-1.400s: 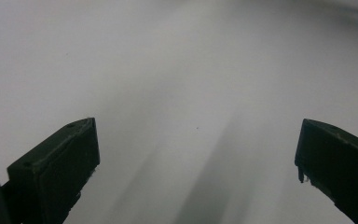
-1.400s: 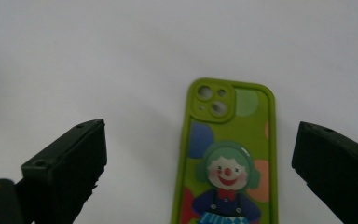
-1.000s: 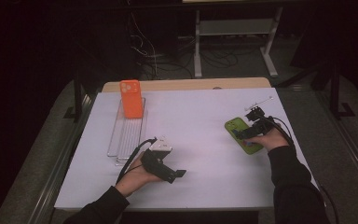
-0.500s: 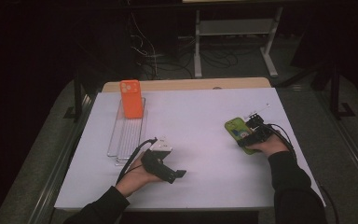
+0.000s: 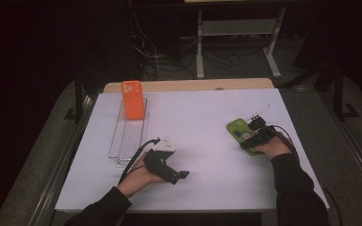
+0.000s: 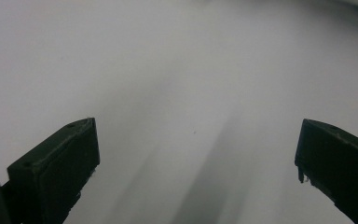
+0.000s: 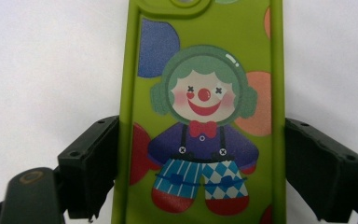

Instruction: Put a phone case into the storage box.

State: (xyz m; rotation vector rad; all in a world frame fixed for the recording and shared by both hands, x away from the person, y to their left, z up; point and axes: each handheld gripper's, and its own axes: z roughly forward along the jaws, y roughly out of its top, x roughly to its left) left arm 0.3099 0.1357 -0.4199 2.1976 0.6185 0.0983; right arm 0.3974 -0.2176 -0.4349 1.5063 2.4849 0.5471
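My right gripper is bracketing the green clown phone case near the table's right edge, jaws touching its sides, while my left gripper is resting spread near the front edge.

Phone cases: 2. One orange phone case, far left on the bench; one green phone case printed with a clown, at right.

Clear ridged trays: 1, the tray lying left of centre under the orange case.

Hand-held tongs: 2. Left tongs near left; right tongs at right.

Hands: 2.

White benches: 1.
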